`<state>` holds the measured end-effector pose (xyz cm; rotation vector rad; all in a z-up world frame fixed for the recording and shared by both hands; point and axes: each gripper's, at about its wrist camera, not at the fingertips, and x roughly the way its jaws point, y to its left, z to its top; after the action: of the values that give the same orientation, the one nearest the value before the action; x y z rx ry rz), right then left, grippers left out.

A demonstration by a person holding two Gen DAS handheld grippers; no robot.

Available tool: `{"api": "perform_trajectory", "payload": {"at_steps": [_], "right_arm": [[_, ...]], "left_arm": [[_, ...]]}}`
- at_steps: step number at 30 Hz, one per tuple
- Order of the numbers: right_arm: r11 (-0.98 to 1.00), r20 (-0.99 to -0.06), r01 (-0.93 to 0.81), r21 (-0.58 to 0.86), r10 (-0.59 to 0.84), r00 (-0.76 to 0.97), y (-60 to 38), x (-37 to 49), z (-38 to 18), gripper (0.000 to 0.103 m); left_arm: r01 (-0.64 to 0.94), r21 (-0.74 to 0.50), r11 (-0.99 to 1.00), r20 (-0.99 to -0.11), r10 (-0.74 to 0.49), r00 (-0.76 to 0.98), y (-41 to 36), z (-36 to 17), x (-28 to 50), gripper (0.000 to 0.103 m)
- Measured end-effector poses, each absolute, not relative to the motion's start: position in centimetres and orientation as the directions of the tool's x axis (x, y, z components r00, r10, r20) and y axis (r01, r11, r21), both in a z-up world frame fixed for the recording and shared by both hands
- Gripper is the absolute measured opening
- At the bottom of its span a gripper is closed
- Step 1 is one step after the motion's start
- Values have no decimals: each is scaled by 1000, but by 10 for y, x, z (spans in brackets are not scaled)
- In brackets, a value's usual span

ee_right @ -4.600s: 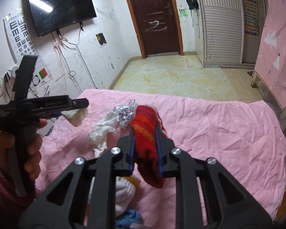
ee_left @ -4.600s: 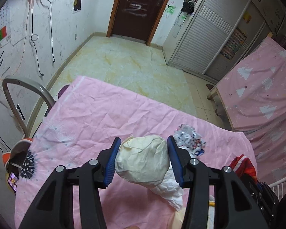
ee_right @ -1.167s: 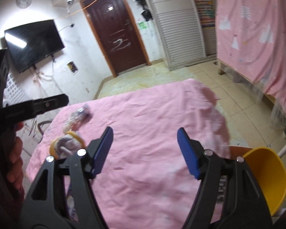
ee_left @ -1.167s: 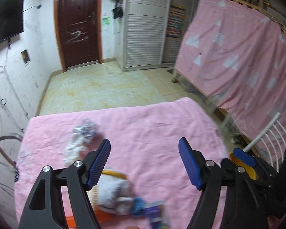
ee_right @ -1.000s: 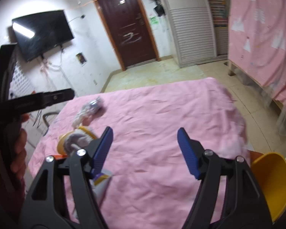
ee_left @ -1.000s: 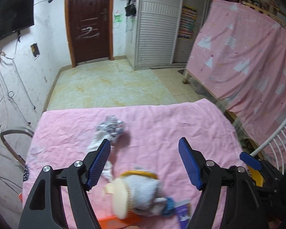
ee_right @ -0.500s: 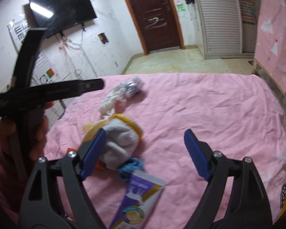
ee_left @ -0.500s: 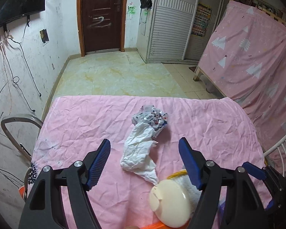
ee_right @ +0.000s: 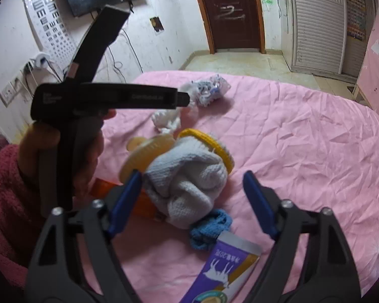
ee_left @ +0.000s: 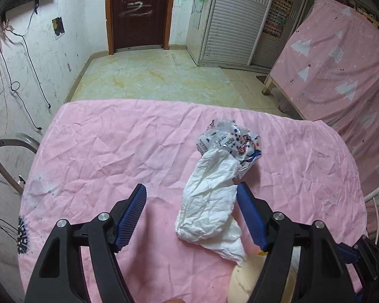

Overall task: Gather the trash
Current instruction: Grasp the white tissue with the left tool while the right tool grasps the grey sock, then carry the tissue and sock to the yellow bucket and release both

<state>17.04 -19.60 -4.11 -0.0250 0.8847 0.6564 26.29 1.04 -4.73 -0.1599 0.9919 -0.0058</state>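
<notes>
A crumpled white tissue (ee_left: pixel 211 204) lies on the pink sheet, partly between the jaws of my open left gripper (ee_left: pixel 192 202) and closer to its right jaw. A crumpled printed plastic wrapper (ee_left: pixel 228 142) lies just beyond it. In the right wrist view the tissue (ee_right: pixel 165 120) and wrapper (ee_right: pixel 209 89) lie further back. My right gripper (ee_right: pixel 192 189) is open over a grey-white knitted sock (ee_right: pixel 189 179), with nothing held. The left gripper's body (ee_right: pixel 108 98) crosses the upper left of that view.
A round yellow-rimmed brush (ee_right: pixel 149 154), a blue knitted piece (ee_right: pixel 209 229), a purple tube (ee_right: pixel 224 267) and an orange packet (ee_right: pixel 141 202) lie near the sock. A metal chair frame (ee_left: pixel 5 156) stands left of the table. A pink-covered bed (ee_left: pixel 341 75) stands on the right.
Both grippers held things 4.6 s ago and are now open and empty. The left gripper has swung left and down over the tissue. The right gripper has come down over the sock.
</notes>
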Motion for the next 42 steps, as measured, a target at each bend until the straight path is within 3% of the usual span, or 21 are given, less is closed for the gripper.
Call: {"api": "perform_trajectory", "payload": {"at_steps": [2,7,10,12,15,25,42], "right_arm": [[798,-725,-547,252,530,439,-195,173,-43,61],[785,-712,-567,249,545,442,-192,173,-42,49],[787,-692,-557,265,558,458,-196,175,-39,42],[790,-680,-549,274,562,470,-201,175,-35,38],[799,-661,-533,280,563,496,-210,175,-29,34],[799,-615,-519,303,580,534,-229,168,-14,25],[845,-483,-414,340,534,694,-319,140,28,25]], "left_arm": [[-67,-144,987,-837,-85,541,10,-53,266,65],[-49,-141,989,-842,-94,532,6,-59,268,64],[-21,-119,993,-843,-90,531,-1,-59,267,47],[-8,-101,995,-843,-81,532,-4,-60,267,31],[-8,-97,995,-841,-78,536,-5,-57,264,24],[-44,-114,993,-797,-64,601,2,-18,245,23],[80,-88,993,-705,-119,699,-70,57,203,23]]}}
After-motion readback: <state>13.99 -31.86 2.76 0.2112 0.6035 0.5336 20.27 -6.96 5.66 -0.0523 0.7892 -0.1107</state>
